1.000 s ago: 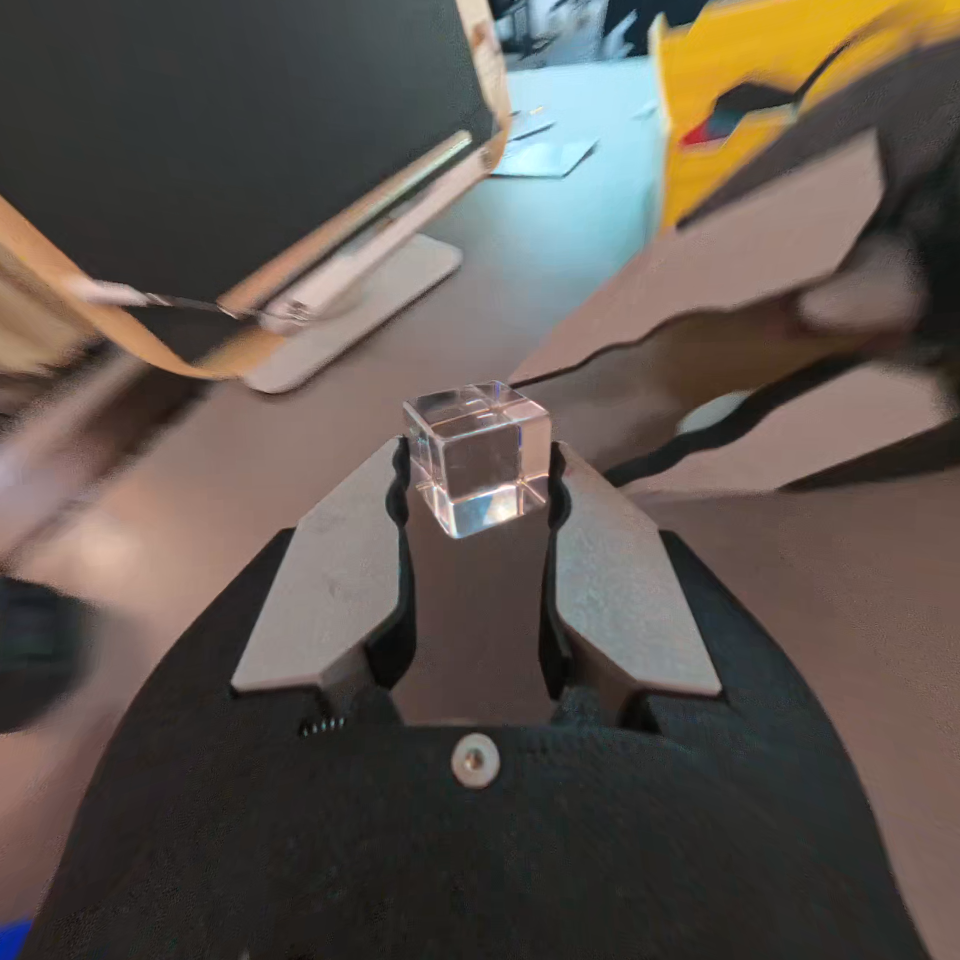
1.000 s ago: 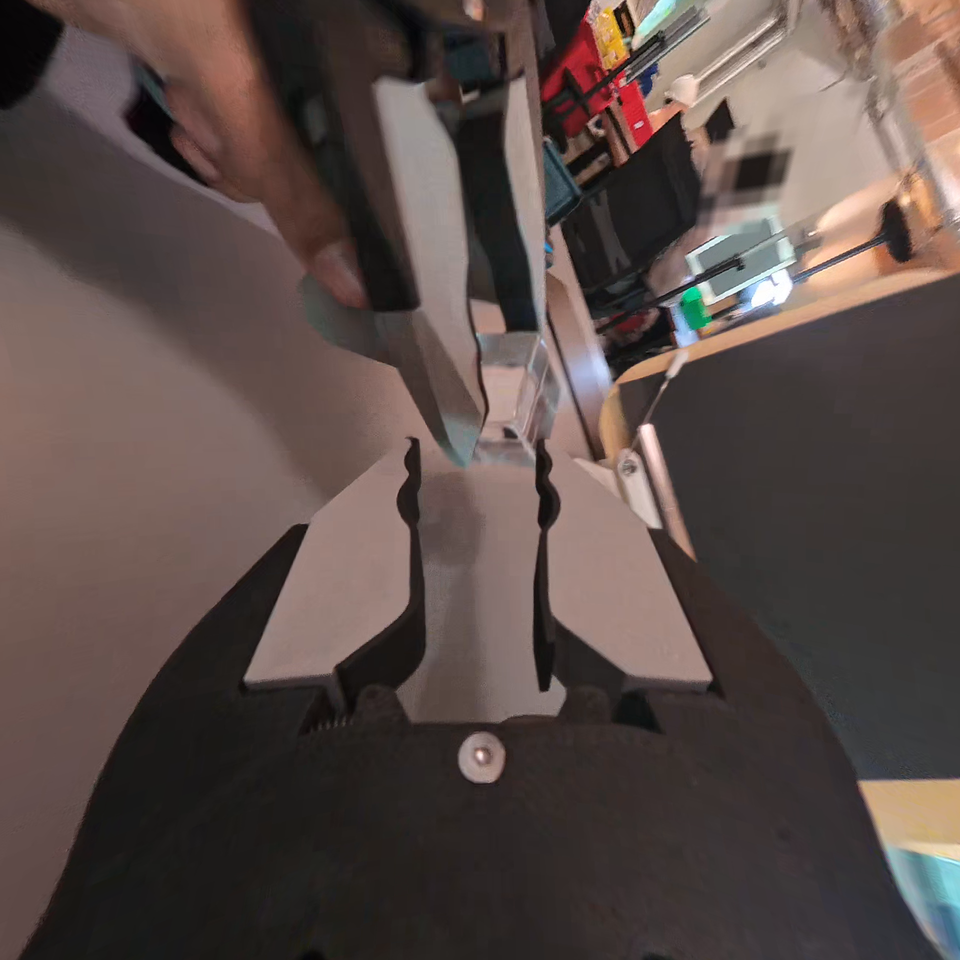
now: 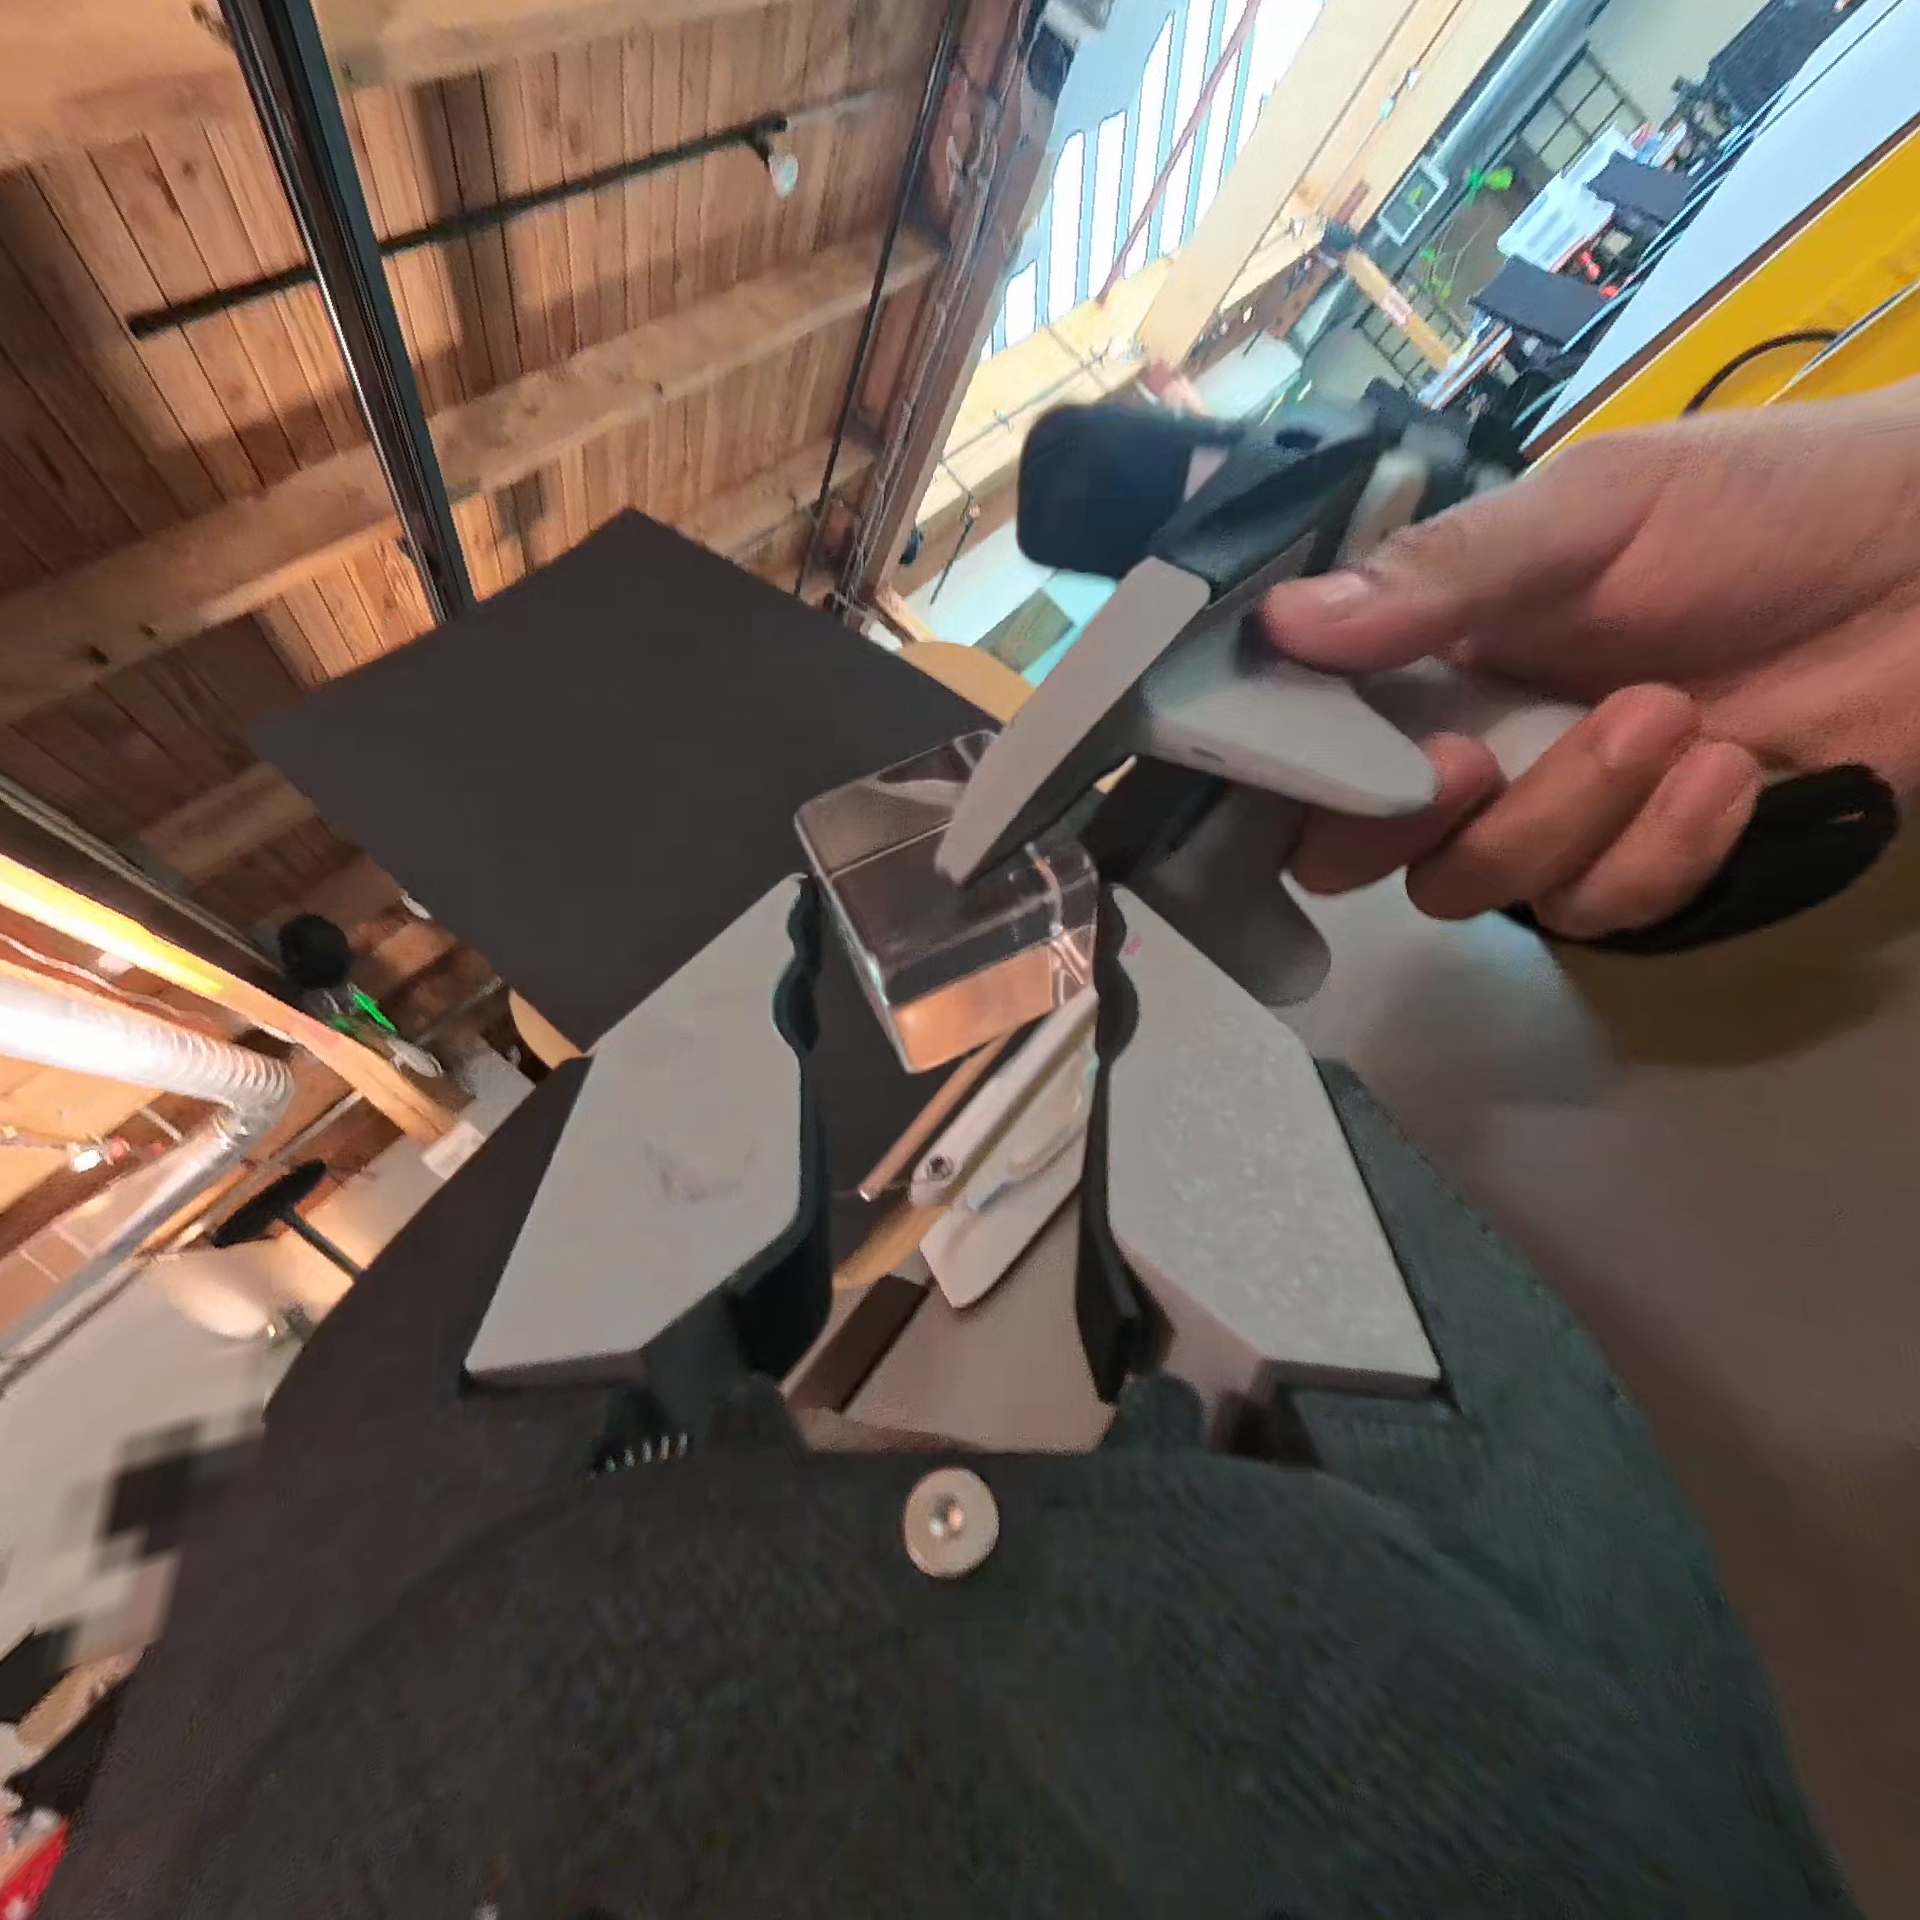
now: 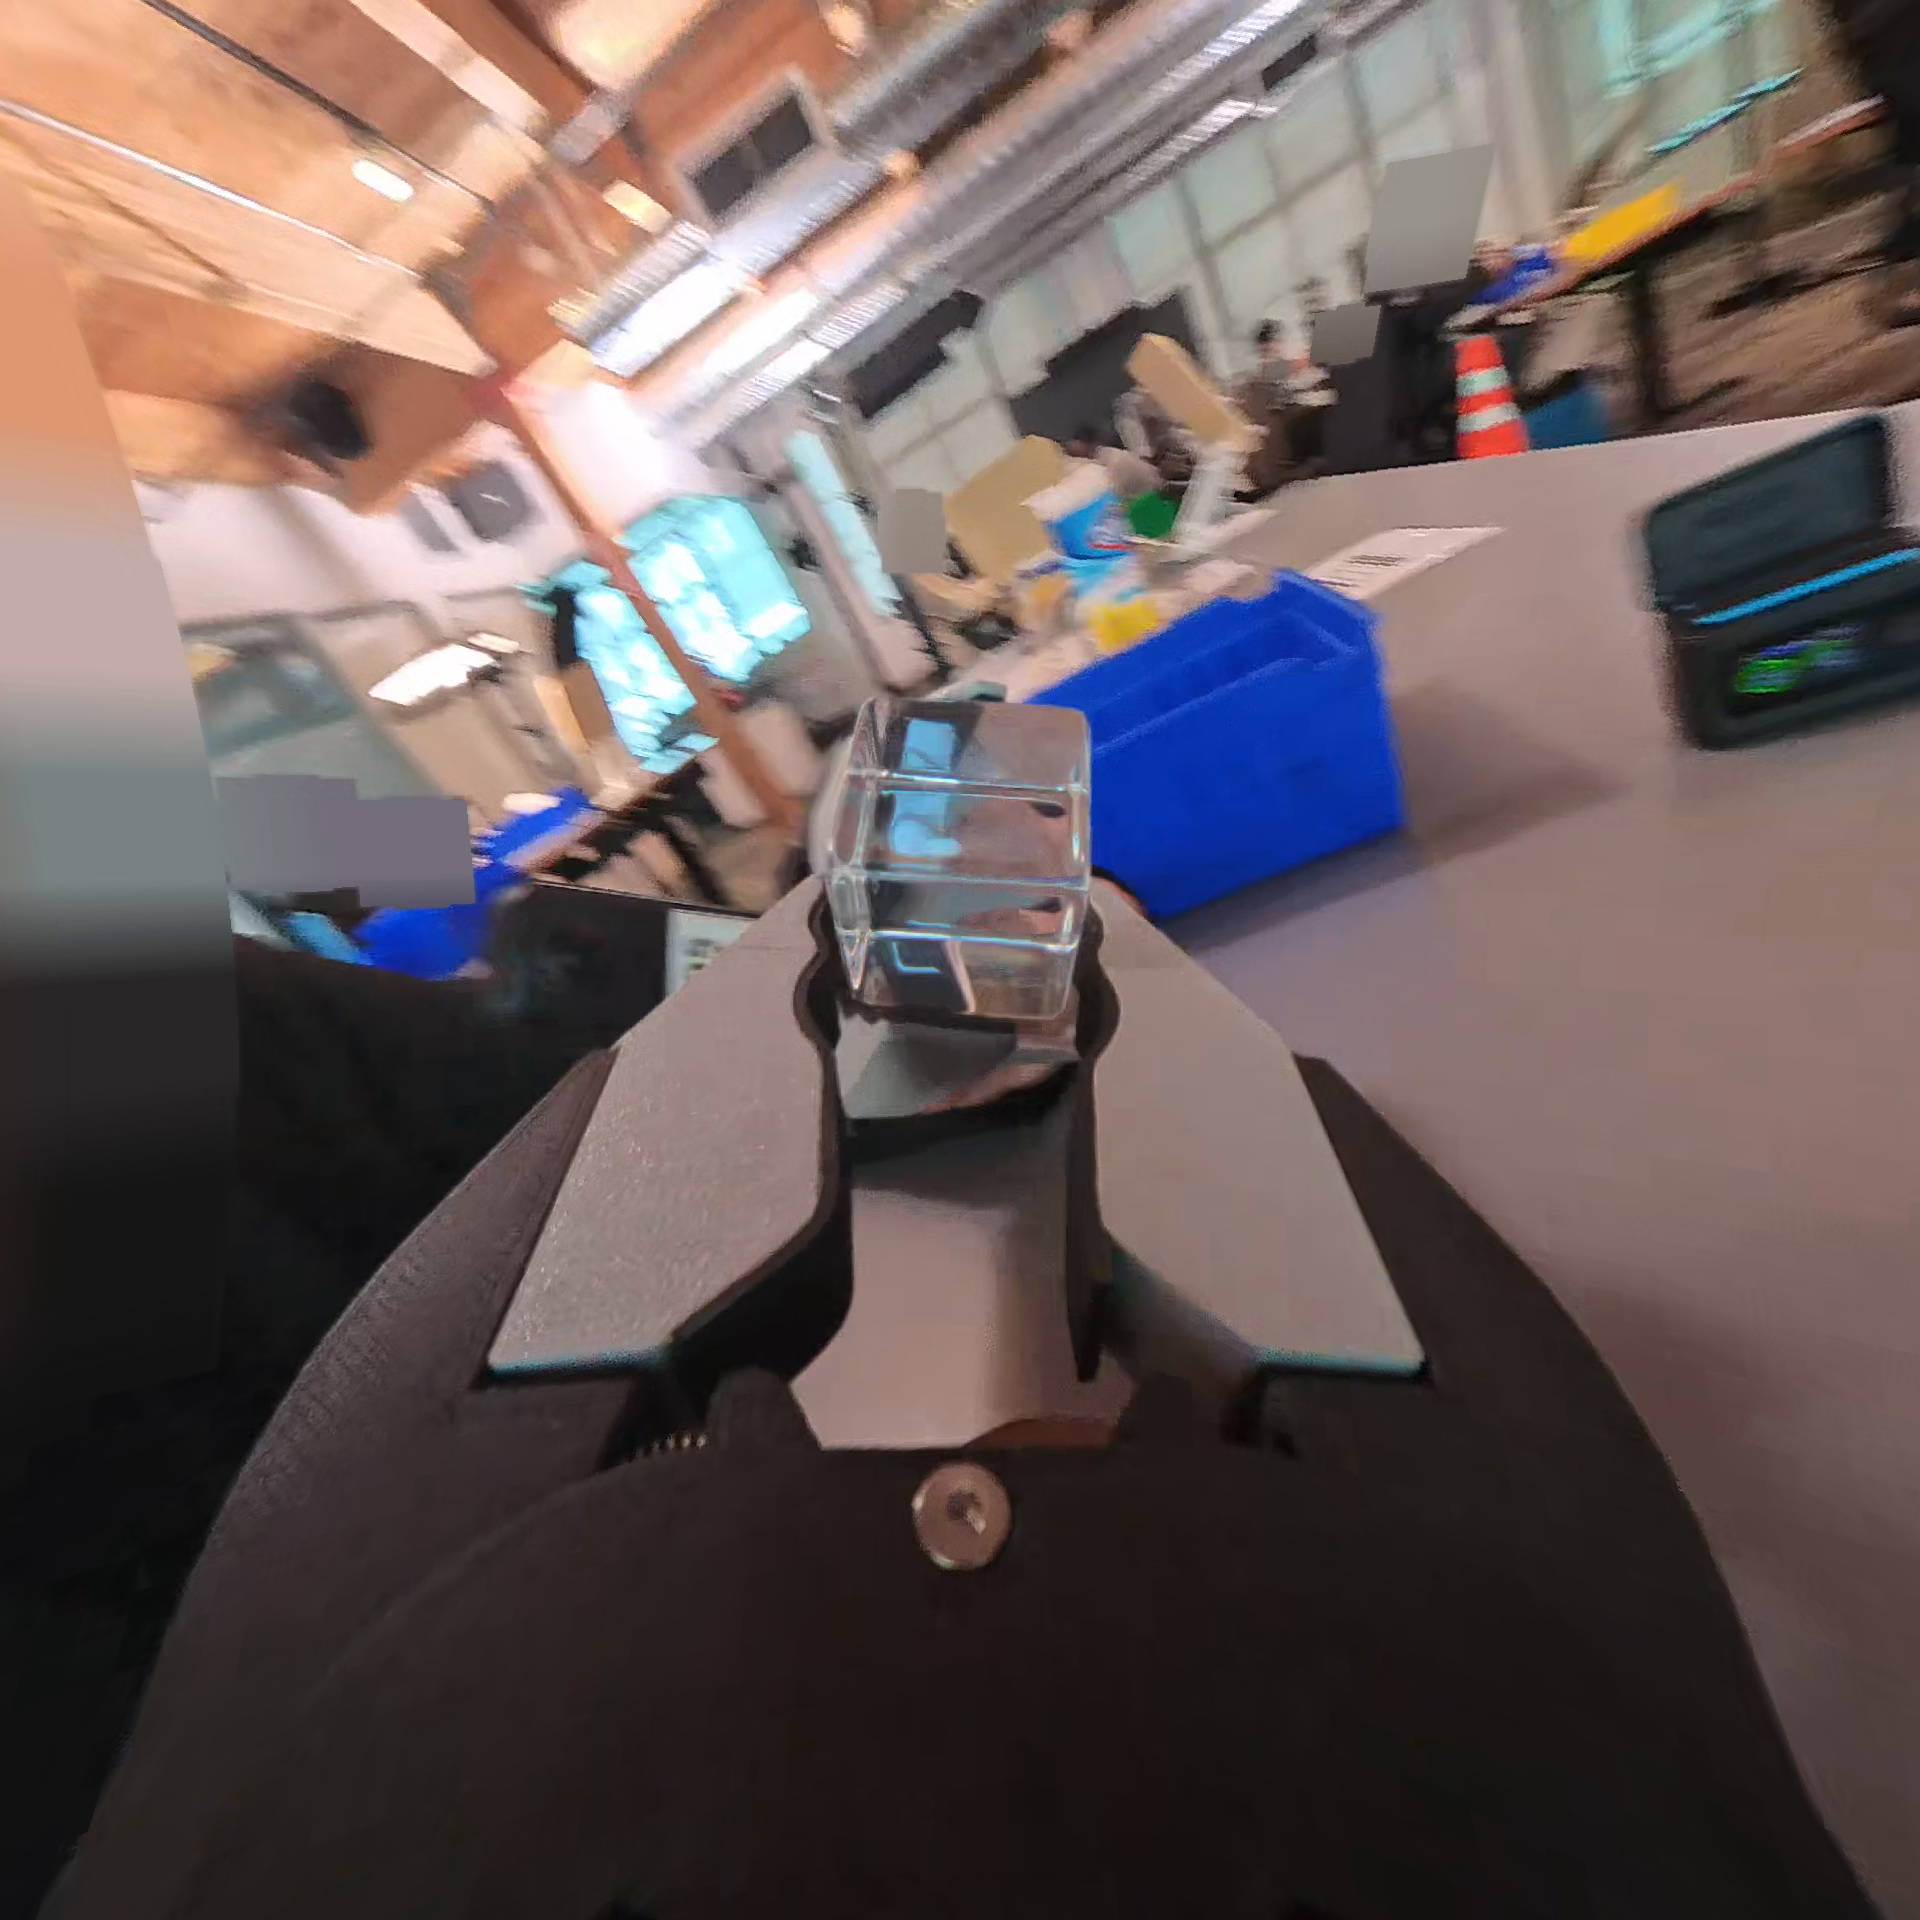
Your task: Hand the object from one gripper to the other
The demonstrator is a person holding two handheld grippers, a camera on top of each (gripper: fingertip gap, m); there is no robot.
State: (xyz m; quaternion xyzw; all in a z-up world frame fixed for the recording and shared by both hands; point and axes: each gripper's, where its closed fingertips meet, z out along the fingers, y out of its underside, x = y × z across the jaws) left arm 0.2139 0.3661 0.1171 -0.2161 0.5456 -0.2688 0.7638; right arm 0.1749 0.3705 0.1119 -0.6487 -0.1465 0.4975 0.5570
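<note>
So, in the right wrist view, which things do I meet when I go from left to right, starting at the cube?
clear cube → blue bin → orange cone → dark case

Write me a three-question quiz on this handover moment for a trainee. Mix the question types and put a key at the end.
1. True or false: the clear cube lies loose, with no jaws on it.
2. In the right wrist view, what stands on the table just behind the cube? A) a blue bin B) a red bowl C) a green bottle
3. In the left wrist view, what holds the right gripper?

Key:
1. False; the right gripper's jaws clamp it.
2. A.
3. A person's hand.
</note>
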